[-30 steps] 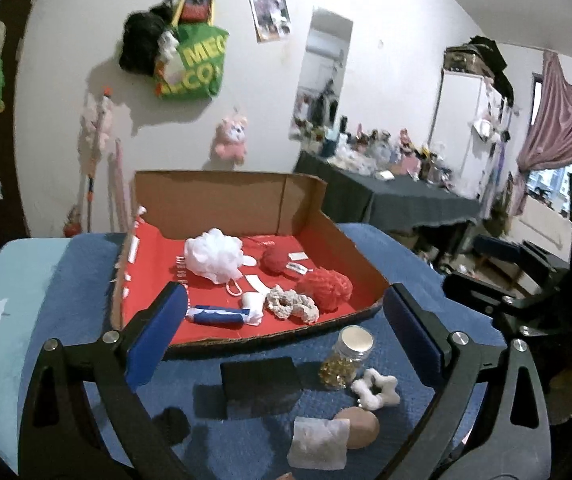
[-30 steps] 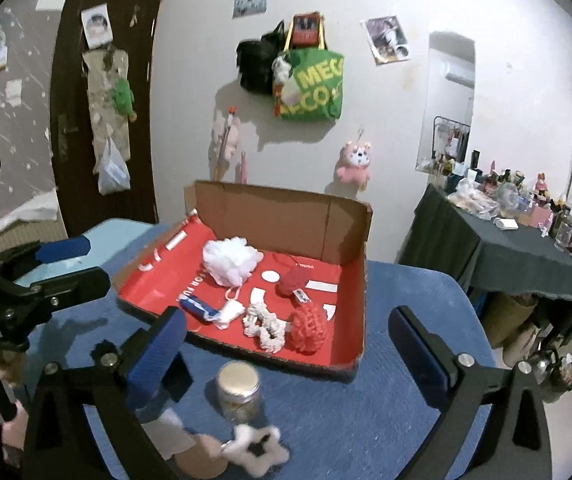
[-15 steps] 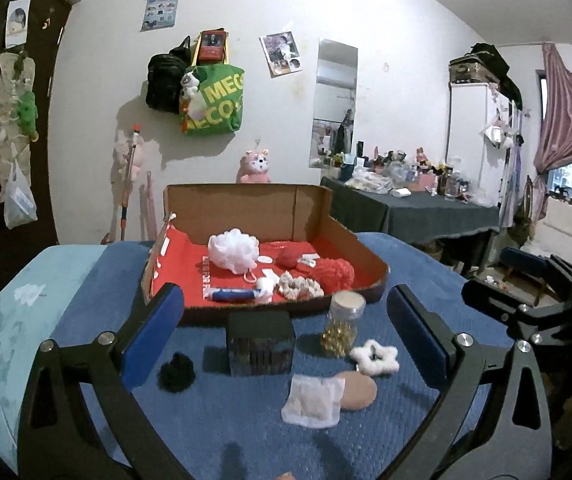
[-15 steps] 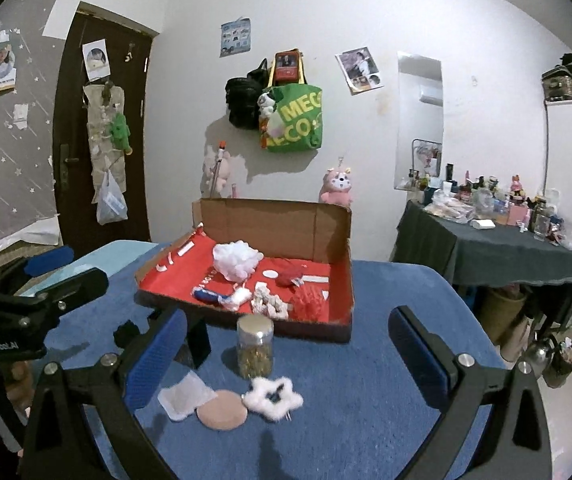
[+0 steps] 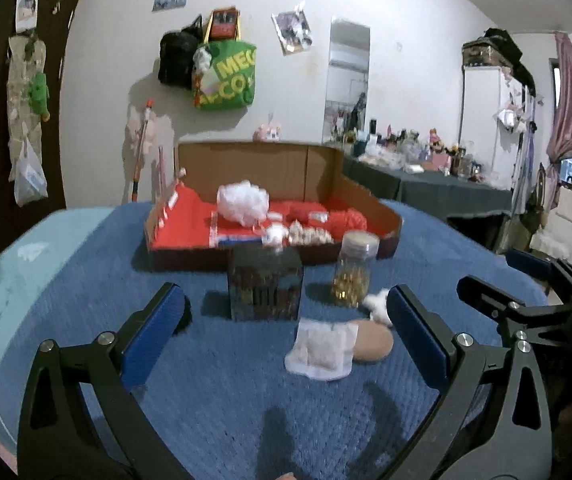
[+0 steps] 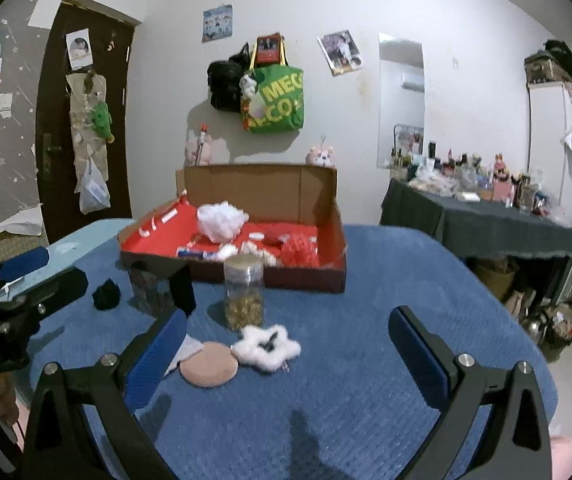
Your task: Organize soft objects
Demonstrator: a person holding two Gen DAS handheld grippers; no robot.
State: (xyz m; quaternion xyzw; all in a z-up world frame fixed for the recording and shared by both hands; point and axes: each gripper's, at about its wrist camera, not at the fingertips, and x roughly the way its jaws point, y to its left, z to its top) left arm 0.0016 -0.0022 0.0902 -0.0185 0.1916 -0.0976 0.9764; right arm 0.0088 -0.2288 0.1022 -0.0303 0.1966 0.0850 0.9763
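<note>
Here the blue quilted tabletop (image 6: pixel 366 280) spreads widest, with bare cloth open to the right of the clutter and in front of both tools. At its far side sits one cardboard box (image 6: pixel 318 276) with a red lining and its flap standing up behind; inside it lie a white mesh pouf (image 6: pixel 221 220), a red knitted ball (image 6: pixel 300 249) and a few smaller pieces too blurred to count. In front of the box stand one dark cube (image 5: pixel 265 284) and one lidded jar (image 6: pixel 243 291) of golden beads. Nearer lie four loose soft things: a white cloth pad (image 5: pixel 322 349), a beige round puff (image 6: pixel 208 364), a white fluffy star (image 6: pixel 267 347) and a black pom-pom (image 6: pixel 106 295). The left gripper (image 5: pixel 282 320) and right gripper (image 6: pixel 286 334) both hover low over the cloth, jaws spread wide, holding nothing.
</note>
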